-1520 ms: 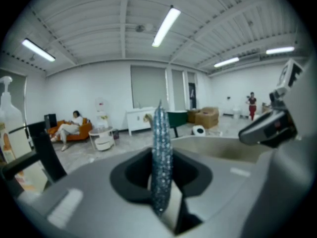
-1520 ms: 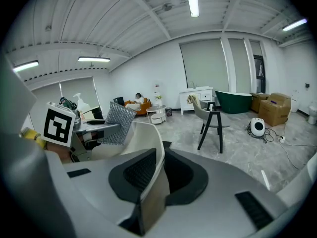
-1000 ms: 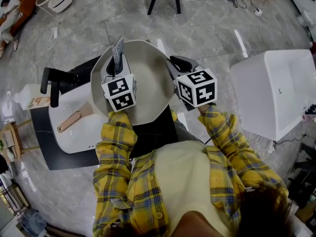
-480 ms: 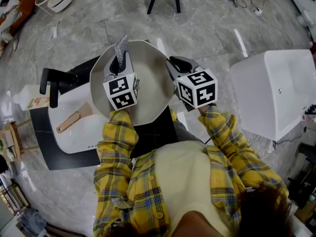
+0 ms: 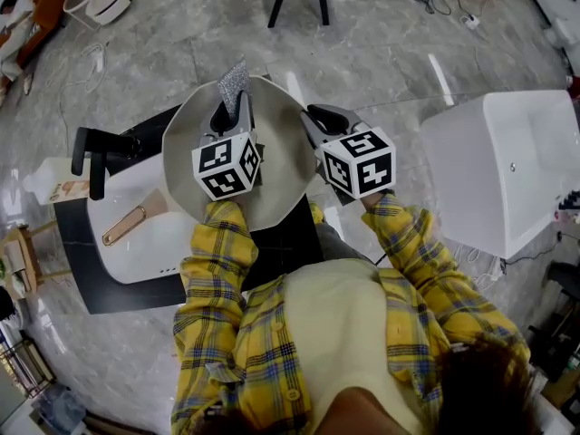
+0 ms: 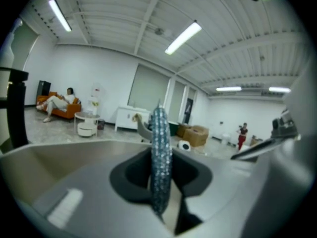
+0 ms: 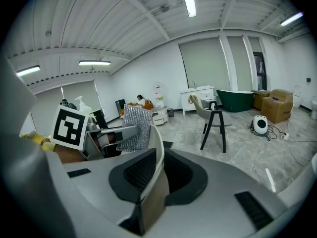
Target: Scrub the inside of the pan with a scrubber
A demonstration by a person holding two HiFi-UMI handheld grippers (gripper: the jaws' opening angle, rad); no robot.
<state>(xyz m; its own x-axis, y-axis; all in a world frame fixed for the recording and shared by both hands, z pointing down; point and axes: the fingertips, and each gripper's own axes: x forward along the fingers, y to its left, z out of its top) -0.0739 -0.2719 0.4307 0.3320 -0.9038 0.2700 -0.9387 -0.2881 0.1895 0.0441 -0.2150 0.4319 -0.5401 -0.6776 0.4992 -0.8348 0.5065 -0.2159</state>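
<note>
So the pan (image 5: 276, 166) is up off the desk (image 5: 80, 259), hanging over the corner of the white sink (image 5: 172, 243). The only thing holding it is the right gripper (image 5: 313, 123), fingers pinched tight on the right-hand rim. The right gripper view shows that thin edge (image 7: 157, 148) sandwiched between the pads. It's a big, wide, cream-coloured thing. It looks rigid, and I'd guess it's not exactly featherweight, so with one bit of rim as the only hold it'll probably want to twist the moment anyone leans on it. That smooth inside looks slippery too. Can't spot a handle from where I'm standing. The left gripper (image 5: 228, 107) has its fingers clamped on the scrubber (image 5: 235, 82), a flat, sparkly silver pad. It's gripped by its lower part, with the free end poking up past the pan's far rim. That one's obviously soft and light, so I reckon it'll fold over if pushed hard, which is why a hold close to the working edge makes sense. Whether it's actually touching the pan surface, I can't tell. Pose-wise, both forearms in yellow plaid sleeves (image 5: 213, 252) reach forward side by side. The left gripper is over the middle of the pan's inside, and the right is just beside it at the rim.
</note>
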